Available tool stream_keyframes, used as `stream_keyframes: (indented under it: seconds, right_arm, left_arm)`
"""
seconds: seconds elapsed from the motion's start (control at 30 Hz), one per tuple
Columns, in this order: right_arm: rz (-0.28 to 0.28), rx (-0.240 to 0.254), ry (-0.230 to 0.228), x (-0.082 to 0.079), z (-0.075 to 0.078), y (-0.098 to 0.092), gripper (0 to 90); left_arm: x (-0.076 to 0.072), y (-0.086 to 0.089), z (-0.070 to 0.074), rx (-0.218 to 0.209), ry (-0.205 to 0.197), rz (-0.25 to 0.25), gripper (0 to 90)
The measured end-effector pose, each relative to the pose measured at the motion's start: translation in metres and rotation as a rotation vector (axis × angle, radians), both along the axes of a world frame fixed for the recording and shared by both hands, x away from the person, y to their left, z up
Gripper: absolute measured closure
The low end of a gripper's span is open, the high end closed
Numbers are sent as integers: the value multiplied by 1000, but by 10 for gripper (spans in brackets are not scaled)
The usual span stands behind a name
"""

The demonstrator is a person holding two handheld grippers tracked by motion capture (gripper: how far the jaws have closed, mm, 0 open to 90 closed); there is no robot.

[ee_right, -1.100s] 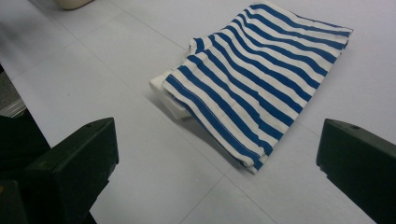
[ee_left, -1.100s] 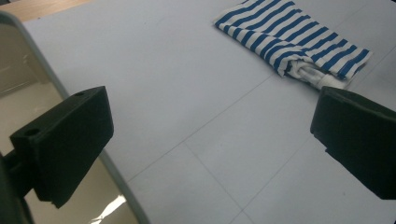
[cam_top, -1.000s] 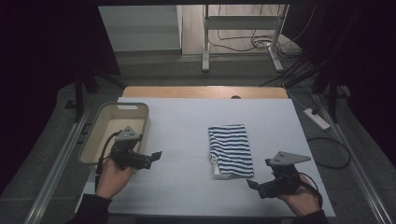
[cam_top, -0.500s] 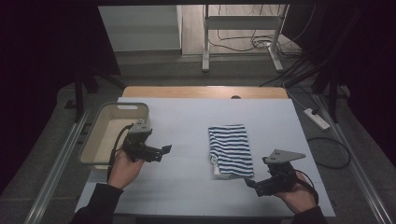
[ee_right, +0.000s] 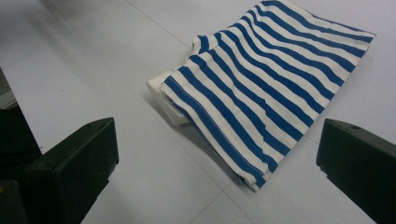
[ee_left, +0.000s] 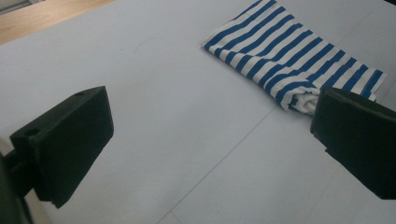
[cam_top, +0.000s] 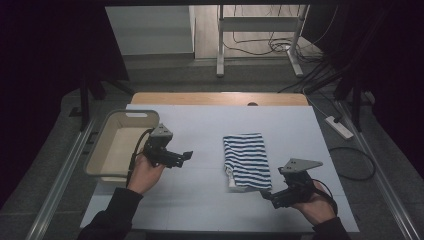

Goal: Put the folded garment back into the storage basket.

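Folded striped cloth lies right of the tabletop's centre — right gripper at its near corner, left gripper well apart, both wide open, empty. Best approach: come in low, pinch every layer at the near edge — not just the top.

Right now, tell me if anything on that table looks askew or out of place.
Only a small thing: the striped cloth is folded unevenly. At its near end a white inner layer pokes out past the striped top layer, seen in the right gripper view. The beige bin sits upright at the table's left edge. Nothing is spilled.
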State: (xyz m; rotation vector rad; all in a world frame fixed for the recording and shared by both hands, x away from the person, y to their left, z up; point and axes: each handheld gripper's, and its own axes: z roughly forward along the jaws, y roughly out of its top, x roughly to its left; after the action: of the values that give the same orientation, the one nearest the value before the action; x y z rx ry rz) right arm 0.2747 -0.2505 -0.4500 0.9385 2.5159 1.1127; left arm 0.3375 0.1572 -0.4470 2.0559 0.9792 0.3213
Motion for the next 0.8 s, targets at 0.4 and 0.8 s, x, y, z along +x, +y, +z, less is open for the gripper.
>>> stream_keyframes:
  seconds: [0.4, 0.8]
  right_arm:
    - [12, -16, 14, 6, -5, 3, 0]
    - [0, -26, 34, 12, -9, 4, 0]
  left_arm:
    - [20, -15, -6, 4, -3, -9, 0]
    - [37, -36, -11, 8, 22, -41, 0]
